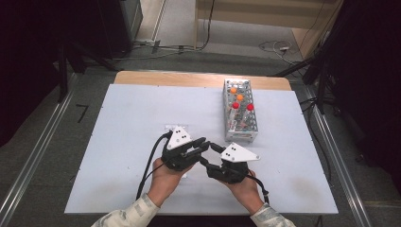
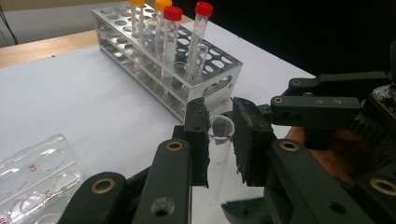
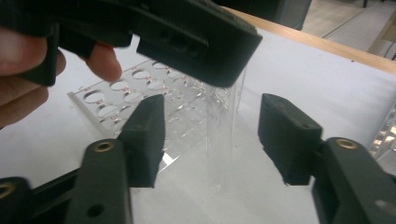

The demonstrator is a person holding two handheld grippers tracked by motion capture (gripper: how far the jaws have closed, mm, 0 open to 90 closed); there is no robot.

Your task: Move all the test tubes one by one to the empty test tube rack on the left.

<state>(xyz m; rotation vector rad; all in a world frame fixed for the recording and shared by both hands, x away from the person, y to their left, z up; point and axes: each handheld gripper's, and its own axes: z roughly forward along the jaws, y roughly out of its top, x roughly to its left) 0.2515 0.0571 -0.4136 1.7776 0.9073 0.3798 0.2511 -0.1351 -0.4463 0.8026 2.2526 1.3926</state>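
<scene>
Clear glass: one uncapped test tube stands upright between the pads of the left tool, which is pressed together on it just below the open rim. In the right gripper view the tube hangs below the left tool's jaw and lies between the two pads of the right tool; these pads are spread and stand clear of the glass on both sides. In the high view the left tool and the right tool meet tip to tip at the near centre of the table.

One metal rack stands on the table to the far right of the tools. It carries four capped tubes: two orange-capped tubes at the far end and two red-capped tubes nearer. In the left gripper view the four tubes stand upright in the rack.

One clear plastic rack with round holes lies on the table just behind the held tube. The left gripper view shows its corner at the near left. Each tool is held in one hand.
</scene>
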